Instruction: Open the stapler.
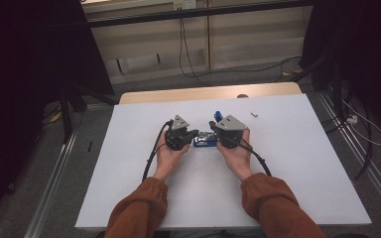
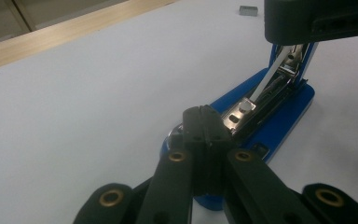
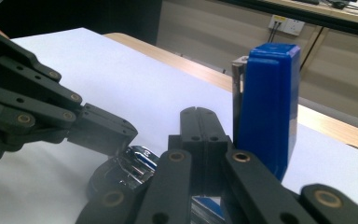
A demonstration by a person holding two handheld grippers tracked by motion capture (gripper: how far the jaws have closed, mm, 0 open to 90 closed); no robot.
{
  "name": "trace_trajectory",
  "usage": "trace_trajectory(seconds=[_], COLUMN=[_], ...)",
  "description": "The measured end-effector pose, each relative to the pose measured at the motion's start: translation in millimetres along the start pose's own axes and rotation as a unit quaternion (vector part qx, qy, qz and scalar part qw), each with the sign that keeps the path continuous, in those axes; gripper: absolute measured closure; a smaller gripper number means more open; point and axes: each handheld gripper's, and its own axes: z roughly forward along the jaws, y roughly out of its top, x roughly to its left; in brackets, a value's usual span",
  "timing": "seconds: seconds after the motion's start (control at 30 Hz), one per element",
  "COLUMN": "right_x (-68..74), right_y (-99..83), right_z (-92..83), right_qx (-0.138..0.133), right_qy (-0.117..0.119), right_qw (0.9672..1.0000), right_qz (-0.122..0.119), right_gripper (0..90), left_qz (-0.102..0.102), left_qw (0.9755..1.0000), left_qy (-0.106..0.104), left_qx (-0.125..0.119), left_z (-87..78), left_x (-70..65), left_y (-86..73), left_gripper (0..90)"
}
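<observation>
Near the centre of the high view, on the white table top (image 1: 144, 198), lies a blue stapler (image 1: 206, 140), opened out: its base flat on the surface and its blue lid (image 1: 218, 115) swung up to stand nearly upright. The left gripper view shows the blue base (image 2: 284, 119) running from lower centre to upper right, with the metal staple channel (image 2: 256, 105) exposed along it. In the right gripper view the raised lid (image 3: 268, 107) stands right of centre, a thin metal strip along its left edge.

The left gripper (image 1: 192, 134) sits just left of the stapler, held in the left hand (image 1: 170, 153); its jaws are pressed together with nothing between them, their tips at the stapler's near end in its own view (image 2: 204, 122). The right gripper (image 1: 213, 133) sits at the stapler's right end, held in the right hand (image 1: 235, 156); its jaws are likewise pressed together and empty, their tips (image 3: 199, 122) just left of the raised lid. Whether either gripper touches the stapler cannot be told.

A small grey block of staples (image 1: 254, 114) lies well apart at upper right of the table; it shows again at the top edge of the left gripper view (image 2: 248, 10). Rust-coloured sleeves (image 1: 139, 208) enter from the bottom edge. A wooden strip (image 1: 208, 92) borders the table's far side.
</observation>
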Motion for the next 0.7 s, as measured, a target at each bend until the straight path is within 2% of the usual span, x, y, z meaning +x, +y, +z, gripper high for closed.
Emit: trace_trajectory(seconds=[0.17, 0.4, 0.7], right_x=[-2.2, -6.1, -11.0], right_y=[0.6, 1.5, 0.7], right_z=[-2.0, -4.5, -10.3], right_qx=[0.004, 0.007, 0.011], right_qy=[0.003, 0.007, -0.005], right_qw=[1.0000, 0.9999, 0.9999], right_qz=[-0.003, 0.010, 0.005], right_gripper=[90.0, 90.0, 90.0], left_qz=[0.000, 0.001, 0.000], left_qw=[1.0000, 1.0000, 1.0000], left_qy=[0.001, 0.000, 0.000], left_qx=[0.000, 0.000, 0.000], left_z=[0.0, 0.1, 0.0], left_x=[-0.2, -0.1, -0.2], left_y=[0.0, 0.1, -0.1], left_gripper=[90.0, 90.0, 90.0])
